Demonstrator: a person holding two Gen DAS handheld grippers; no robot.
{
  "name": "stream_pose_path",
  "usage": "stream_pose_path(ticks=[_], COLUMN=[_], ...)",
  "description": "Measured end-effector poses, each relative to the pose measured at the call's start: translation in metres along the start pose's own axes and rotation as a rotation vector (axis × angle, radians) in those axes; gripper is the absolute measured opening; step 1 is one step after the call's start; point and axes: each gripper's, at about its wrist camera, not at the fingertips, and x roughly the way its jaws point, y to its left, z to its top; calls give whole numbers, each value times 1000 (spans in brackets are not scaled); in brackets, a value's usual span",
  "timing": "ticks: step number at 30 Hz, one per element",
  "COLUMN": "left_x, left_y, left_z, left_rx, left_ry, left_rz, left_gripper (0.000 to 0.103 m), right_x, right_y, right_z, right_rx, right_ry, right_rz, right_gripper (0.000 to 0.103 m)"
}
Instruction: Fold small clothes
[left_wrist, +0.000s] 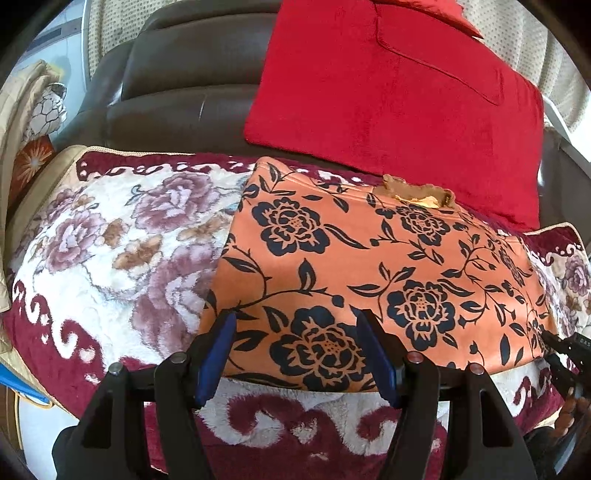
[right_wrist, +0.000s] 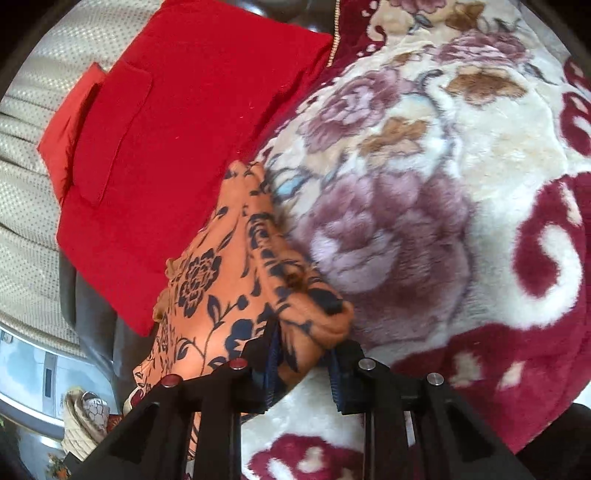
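Note:
An orange garment with dark blue flowers (left_wrist: 369, 273) lies folded flat on a plush floral blanket (left_wrist: 110, 251). My left gripper (left_wrist: 295, 354) is open over the garment's near edge, its blue pads (left_wrist: 216, 358) apart with cloth between them. My right gripper (right_wrist: 303, 365) is shut on a bunched corner of the same garment (right_wrist: 236, 288), lifting it off the blanket (right_wrist: 424, 184). The right gripper also shows at the right edge of the left wrist view (left_wrist: 565, 354).
A red cushion (left_wrist: 388, 92) leans on a dark leather seat back (left_wrist: 184, 74) behind the garment; it also shows in the right wrist view (right_wrist: 166, 147). A cream dotted cloth (right_wrist: 26, 184) lies beyond it. Bags and clutter (left_wrist: 33, 110) sit at the far left.

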Motion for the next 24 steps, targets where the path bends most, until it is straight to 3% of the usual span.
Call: stream_pose_path(ticks=[2, 3, 4, 5, 8, 11, 13, 14, 17, 21, 24], left_x=[2, 4, 5, 6, 8, 12, 15, 16, 21, 26, 35], left_y=[1, 1, 0, -1, -4, -7, -9, -10, -17, -34, -57], left_z=[0, 0, 0, 0, 0, 1, 2, 3, 7, 12, 17], left_rx=[-6, -9, -9, -7, 4, 6, 6, 7, 14, 32, 67], left_ry=[7, 11, 13, 14, 20, 26, 27, 28, 32, 29, 39], left_rz=[-1, 1, 1, -1, -3, -3, -4, -4, -9, -26, -43], left_gripper=[68, 68, 68, 68, 68, 68, 68, 68, 68, 68, 68], right_x=[-4, -6, -5, -5, -3, 8, 12, 16, 28, 19, 28], right_y=[3, 4, 4, 5, 14, 22, 24, 24, 28, 50, 43], right_z=[-5, -7, -8, -10, -13, -10, -6, -3, 2, -2, 1], right_rx=[-22, -27, -18, -6, -23, -48, -55, -58, -75, -173, -117], right_ry=[13, 16, 25, 22, 13, 27, 20, 22, 33, -30, -4], right_rz=[24, 24, 49, 78, 100, 67, 46, 15, -24, -76, -34], right_gripper=[30, 39, 53, 80, 80, 77, 58, 30, 16, 14, 19])
